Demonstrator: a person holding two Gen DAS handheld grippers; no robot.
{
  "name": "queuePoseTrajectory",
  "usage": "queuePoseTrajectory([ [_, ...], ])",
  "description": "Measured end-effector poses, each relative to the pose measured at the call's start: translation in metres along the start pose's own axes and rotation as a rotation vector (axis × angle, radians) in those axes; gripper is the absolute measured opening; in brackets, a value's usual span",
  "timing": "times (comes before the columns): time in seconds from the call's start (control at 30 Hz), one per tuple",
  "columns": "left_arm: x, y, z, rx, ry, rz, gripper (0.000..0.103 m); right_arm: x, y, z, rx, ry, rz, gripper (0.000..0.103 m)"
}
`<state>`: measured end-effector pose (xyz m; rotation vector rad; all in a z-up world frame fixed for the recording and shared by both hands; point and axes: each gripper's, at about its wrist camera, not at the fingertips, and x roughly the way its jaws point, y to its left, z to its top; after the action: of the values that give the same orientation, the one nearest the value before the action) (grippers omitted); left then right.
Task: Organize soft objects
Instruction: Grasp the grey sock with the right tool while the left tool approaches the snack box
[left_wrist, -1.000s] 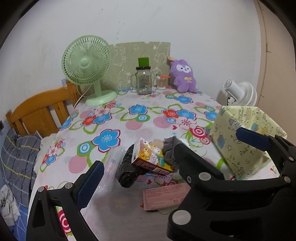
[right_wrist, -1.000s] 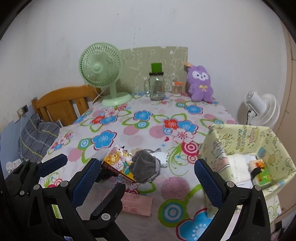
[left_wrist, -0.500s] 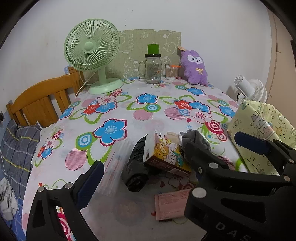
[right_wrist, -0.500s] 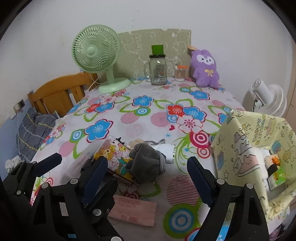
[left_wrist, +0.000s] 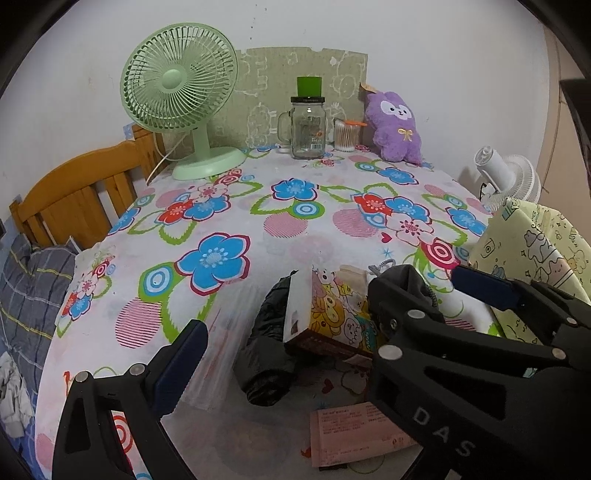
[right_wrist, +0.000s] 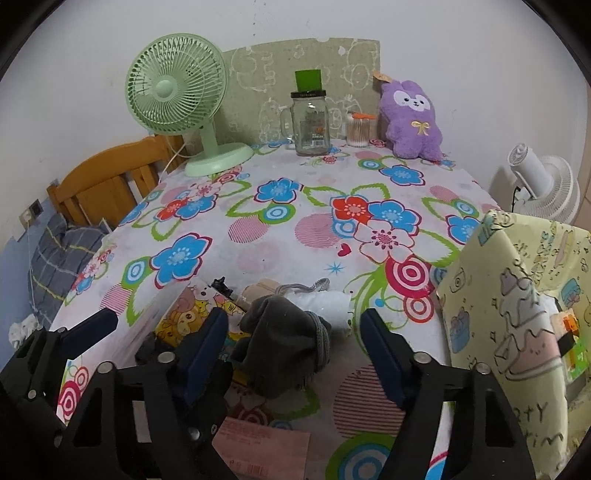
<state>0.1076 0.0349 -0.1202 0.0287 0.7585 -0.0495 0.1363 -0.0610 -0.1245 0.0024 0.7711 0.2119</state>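
A grey sock bundle (right_wrist: 284, 339) lies on the floral tablecloth, directly between the open fingers of my right gripper (right_wrist: 295, 332). Behind it lie a white soft item (right_wrist: 328, 301) and a beige item (right_wrist: 264, 288). A cartoon-printed box (left_wrist: 332, 314) and a black rolled item (left_wrist: 267, 354) lie to its left. My left gripper (left_wrist: 332, 321) is open and empty, its fingers either side of the box and black roll. A yellow-green fabric bin (right_wrist: 517, 321) stands at the right with things inside. A purple plush (right_wrist: 412, 120) sits at the back.
A green fan (right_wrist: 177, 96), a glass jar (right_wrist: 310, 122) and a swab pot (right_wrist: 358, 131) stand at the table's far edge. A pink paper slip (left_wrist: 354, 435) lies near me. A wooden chair (left_wrist: 74, 192) is at the left, a white fan (right_wrist: 539, 181) at the right.
Both grippers have moved forward and lower toward the pile. The right gripper's fingers now stand either side of the grey sock bundle. Both stay open.
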Motion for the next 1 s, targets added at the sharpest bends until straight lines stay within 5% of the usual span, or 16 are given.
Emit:
queuePoseTrajectory([
  [0.3, 0.007, -0.003, 0.001, 0.016, 0.015, 0.017, 0.100, 0.006, 0.001, 0.000, -0.009, 0.022, 0.034, 0.046],
  [0.47, 0.005, -0.008, 0.002, 0.029, 0.005, 0.019, 0.100, 0.001, -0.002, 0.001, -0.010, 0.013, 0.034, 0.039],
  [0.83, 0.009, -0.019, 0.011, 0.025, -0.014, -0.008, 0.098, -0.008, -0.018, 0.005, 0.025, -0.018, -0.002, 0.037],
  [1.0, 0.018, -0.021, 0.012, 0.025, -0.008, -0.026, 0.087, -0.002, -0.023, 0.006, 0.036, -0.006, -0.020, 0.036],
])
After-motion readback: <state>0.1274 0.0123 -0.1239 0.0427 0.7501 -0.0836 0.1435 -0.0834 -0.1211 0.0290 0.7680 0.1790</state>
